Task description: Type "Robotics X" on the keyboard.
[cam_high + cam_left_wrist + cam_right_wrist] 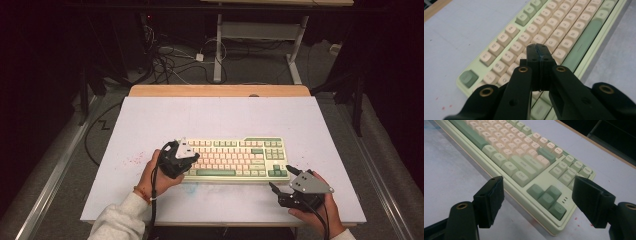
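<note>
A pale green keyboard [235, 156] with cream and green keys lies across the near middle of the white tabletop [215, 115]. My left gripper [191, 158] hangs over the keyboard's left end. In the left gripper view its jaws are pressed together with nothing between them, the left gripper [539, 48] tips just above the cream letter keys of the keyboard [569, 27]. My right gripper [280, 176] rests at the keyboard's near right corner, open. In the right gripper view the right gripper [539, 181] jaws stand wide on either side of the keyboard [519, 157] corner with the arrow keys, not touching it.
A wooden strip [220, 90] runs along the table's far edge. Beyond it, cables [170, 60] lie on the floor beside the white legs of another desk [218, 50]. Small red specks [132, 161] mark the tabletop left of the keyboard.
</note>
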The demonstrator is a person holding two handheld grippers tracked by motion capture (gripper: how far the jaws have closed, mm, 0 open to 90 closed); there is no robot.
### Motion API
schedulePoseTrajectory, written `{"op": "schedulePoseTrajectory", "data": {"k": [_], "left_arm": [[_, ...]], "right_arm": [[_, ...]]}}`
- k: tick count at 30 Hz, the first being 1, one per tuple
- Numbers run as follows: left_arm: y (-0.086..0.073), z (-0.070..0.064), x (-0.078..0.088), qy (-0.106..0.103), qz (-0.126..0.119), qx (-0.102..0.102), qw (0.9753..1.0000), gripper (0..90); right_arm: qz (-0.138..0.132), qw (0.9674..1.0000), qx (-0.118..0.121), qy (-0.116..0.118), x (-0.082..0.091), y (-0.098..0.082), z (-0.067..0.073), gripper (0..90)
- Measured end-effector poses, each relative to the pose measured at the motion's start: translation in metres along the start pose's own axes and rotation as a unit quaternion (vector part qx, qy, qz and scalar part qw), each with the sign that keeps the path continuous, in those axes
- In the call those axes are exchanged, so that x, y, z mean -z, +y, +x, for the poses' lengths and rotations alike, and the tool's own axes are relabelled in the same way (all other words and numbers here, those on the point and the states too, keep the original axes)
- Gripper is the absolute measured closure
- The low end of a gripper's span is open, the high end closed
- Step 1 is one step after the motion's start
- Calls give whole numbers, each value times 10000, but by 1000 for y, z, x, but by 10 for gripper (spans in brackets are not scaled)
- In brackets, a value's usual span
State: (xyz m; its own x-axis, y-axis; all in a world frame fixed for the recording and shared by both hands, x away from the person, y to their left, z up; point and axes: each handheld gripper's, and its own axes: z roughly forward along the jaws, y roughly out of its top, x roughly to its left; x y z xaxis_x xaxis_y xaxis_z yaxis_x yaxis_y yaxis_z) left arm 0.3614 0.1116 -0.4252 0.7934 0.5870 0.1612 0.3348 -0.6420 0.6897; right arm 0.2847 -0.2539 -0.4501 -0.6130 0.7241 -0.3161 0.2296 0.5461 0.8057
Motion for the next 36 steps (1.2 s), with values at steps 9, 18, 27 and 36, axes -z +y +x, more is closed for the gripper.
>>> {"op": "schedulePoseTrajectory", "data": {"k": [9, 18, 27, 36], "left_arm": [[23, -3, -28, -113, 237, -117, 9996, 875], [29, 0, -48, -136, 517, -137, 9985, 871], [33, 0, -56, -143, 633, -192, 9977, 869], [33, 0, -57, -114, 656, -214, 9976, 862]], "right_arm": [[56, 10000, 55, 48, -2, -2, 1, 259], [86, 9999, 70, 72, -3, -2, 1, 260], [110, 9998, 119, 120, -4, -2, 3, 265], [132, 9998, 116, 134, -5, -3, 3, 265]]}}
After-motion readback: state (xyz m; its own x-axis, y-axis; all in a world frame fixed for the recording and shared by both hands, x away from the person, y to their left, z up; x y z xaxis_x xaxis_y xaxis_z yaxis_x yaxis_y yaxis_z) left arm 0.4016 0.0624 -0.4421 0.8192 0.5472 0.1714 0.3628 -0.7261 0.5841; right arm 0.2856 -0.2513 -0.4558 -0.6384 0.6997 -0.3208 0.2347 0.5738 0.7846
